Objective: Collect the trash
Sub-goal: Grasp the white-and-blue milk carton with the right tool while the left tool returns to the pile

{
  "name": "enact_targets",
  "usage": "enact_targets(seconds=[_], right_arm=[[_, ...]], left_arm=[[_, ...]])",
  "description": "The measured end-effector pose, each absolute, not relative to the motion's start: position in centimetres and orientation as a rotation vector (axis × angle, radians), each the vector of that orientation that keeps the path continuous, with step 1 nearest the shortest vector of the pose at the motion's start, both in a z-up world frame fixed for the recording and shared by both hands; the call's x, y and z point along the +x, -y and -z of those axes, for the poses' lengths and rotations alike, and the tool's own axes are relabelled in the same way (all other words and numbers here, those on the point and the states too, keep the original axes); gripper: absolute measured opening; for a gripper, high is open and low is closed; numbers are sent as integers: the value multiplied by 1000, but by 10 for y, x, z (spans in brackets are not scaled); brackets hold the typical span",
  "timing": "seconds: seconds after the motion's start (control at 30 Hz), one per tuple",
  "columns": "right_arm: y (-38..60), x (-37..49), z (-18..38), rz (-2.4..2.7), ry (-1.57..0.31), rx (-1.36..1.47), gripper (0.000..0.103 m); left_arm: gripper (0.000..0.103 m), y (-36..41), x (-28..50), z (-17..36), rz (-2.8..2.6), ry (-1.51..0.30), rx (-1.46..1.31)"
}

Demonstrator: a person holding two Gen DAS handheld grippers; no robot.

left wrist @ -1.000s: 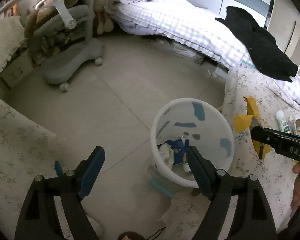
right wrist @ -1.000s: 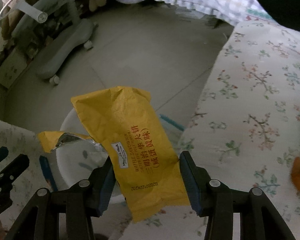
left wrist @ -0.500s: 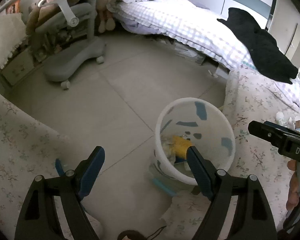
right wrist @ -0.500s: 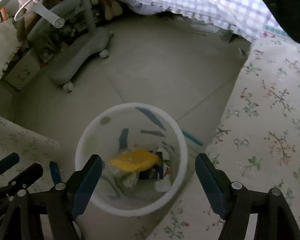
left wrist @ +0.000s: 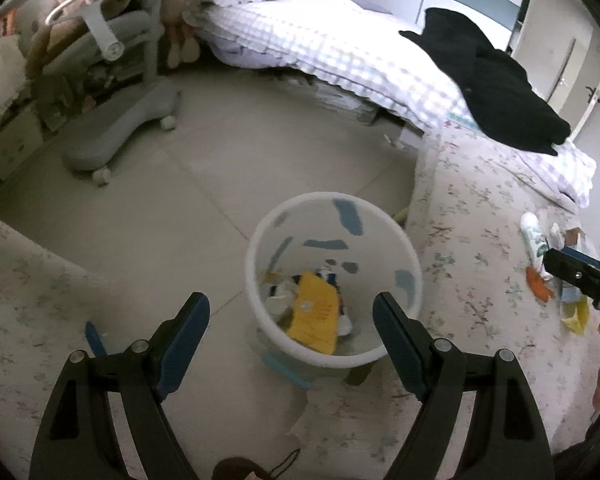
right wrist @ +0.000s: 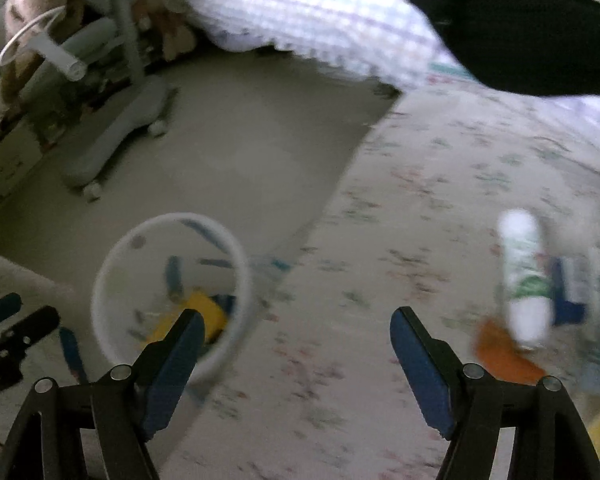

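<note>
A white trash bin [left wrist: 260, 322] stands on the floor beside the floral-sheeted bed; it also shows in the right wrist view [right wrist: 100, 300]. A yellow snack wrapper [left wrist: 314, 316] lies inside it on other trash. My left gripper [left wrist: 290, 322] is open and empty above the bin. My right gripper [right wrist: 296, 340] is open and empty over the floral sheet [right wrist: 400, 208]. A white and green tube [right wrist: 526, 276], an orange scrap [right wrist: 504, 354] and other small litter lie on the sheet to its right.
A grey wheeled chair base [left wrist: 112, 136] stands at the back left. A checked quilt [left wrist: 340, 52] and a black garment [left wrist: 488, 80] lie on the bed behind. Tiled floor [left wrist: 204, 176] lies between them.
My right gripper opened and dropped the yellow wrapper into the bin. It has since swung right, toward the litter on the sheet. My left gripper stayed open above the bin.
</note>
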State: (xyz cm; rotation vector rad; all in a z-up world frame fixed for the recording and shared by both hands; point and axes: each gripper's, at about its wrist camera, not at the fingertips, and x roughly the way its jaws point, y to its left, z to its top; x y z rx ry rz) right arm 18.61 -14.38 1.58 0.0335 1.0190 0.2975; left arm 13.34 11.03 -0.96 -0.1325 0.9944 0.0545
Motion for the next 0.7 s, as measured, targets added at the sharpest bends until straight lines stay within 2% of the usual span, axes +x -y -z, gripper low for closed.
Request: enact_targets(seconds=[0.3, 0.7], right_arm=[[239, 176, -25, -137, -1025, 121, 80], [355, 174, -10, 89, -1064, 204, 80]], left_arm=[[86, -73, 139, 7, -2, -999, -98], [86, -18, 149, 3, 69, -1007, -52]])
